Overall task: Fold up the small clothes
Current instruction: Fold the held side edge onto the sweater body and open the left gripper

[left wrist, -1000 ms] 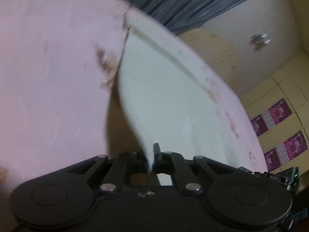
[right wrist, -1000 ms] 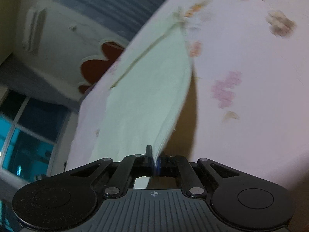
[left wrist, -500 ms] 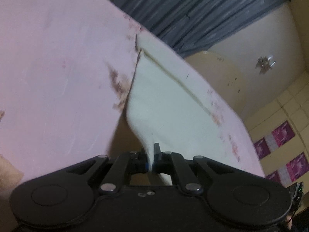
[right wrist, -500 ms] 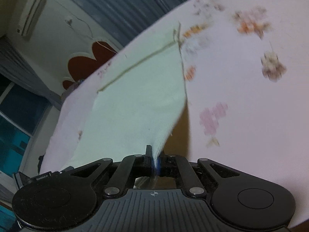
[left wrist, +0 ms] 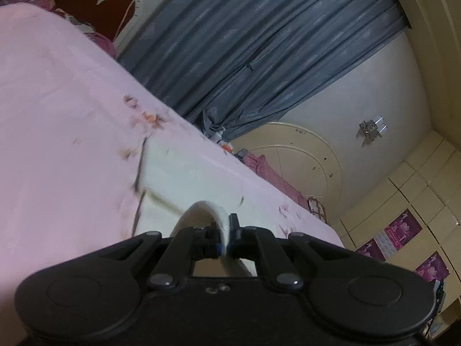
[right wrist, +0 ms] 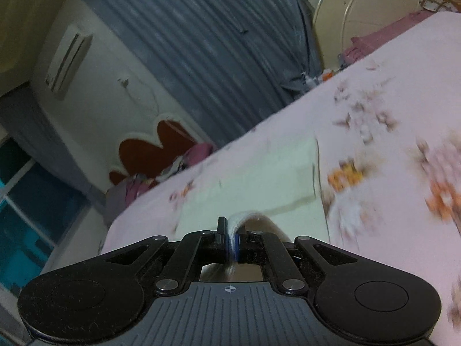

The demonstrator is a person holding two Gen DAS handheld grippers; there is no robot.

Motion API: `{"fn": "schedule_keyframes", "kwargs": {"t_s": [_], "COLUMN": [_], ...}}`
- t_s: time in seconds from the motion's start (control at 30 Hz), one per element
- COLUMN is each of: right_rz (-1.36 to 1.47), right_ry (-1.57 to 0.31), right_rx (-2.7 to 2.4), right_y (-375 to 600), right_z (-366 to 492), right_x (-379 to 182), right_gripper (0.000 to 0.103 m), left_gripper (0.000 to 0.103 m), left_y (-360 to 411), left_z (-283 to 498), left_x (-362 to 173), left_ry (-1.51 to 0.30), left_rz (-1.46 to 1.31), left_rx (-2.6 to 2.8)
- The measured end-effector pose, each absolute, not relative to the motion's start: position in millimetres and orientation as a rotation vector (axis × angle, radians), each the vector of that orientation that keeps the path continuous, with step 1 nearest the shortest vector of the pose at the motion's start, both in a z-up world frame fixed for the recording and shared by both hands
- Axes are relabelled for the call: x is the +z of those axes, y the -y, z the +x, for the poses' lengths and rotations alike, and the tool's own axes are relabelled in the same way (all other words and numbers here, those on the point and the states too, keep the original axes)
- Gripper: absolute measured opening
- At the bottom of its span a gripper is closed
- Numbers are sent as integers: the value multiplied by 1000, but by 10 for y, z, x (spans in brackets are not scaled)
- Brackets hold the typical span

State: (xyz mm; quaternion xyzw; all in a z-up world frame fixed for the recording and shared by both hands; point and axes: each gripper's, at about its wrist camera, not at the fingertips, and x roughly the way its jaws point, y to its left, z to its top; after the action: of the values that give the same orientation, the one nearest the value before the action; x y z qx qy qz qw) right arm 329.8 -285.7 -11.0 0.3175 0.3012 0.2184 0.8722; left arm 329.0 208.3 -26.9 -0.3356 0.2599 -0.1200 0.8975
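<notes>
A pale cream cloth (left wrist: 184,173) lies spread on the pink flowered bedsheet (left wrist: 57,109), its far part flat and its near edge lifted. My left gripper (left wrist: 225,238) is shut on one near corner, which curls up over the fingertips in an arch. In the right wrist view the same cloth (right wrist: 259,178) reaches toward the bed's far edge. The right gripper (right wrist: 232,238) is shut on the other near corner, with a thick folded hem poking up between the jaws. Both grippers point along the cloth and slightly downward.
Grey-blue curtains (left wrist: 245,57) hang behind the bed. A cream round-topped door (left wrist: 302,155) and pink clothes (left wrist: 268,170) lie past the far edge. A red heart-shaped headboard (right wrist: 155,150), a wall air conditioner (right wrist: 67,60) and a window (right wrist: 23,207) show at the left in the right wrist view.
Both grippers rose and travelled forward over the cloth, each carrying its corner. The stretched cloth now curls over at the fingertips, and more of the room shows behind the bed.
</notes>
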Motion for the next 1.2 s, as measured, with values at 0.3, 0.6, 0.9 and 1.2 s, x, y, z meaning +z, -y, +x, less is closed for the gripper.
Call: {"fn": "schedule_keyframes", "kwargs": {"t_s": [0.3,0.6,0.9,1.2], "right_rz": [735,777,732,398], "right_ry": [-771,-875,-704,-809], "right_rx": [348,288,225,288], "right_y": [2759,2695,2738,2398], "right_z": [4750,5502,5552,5526], "right_x": [-631,-1228,-1134,-1160], "right_gripper": [3,3,95,50], "left_gripper": [4,6,63,41], "left_y": [-2150,-2230,-2346,-2053], "left_z": [4744,5474,5588,5728], "left_x": [-639,-1101,-994,-1110], "left_ry": [-677,-798,-658,-828], "left_rz": [-676,-685,-685,-367], "left_rx": [-231,-258,-283,-274]}}
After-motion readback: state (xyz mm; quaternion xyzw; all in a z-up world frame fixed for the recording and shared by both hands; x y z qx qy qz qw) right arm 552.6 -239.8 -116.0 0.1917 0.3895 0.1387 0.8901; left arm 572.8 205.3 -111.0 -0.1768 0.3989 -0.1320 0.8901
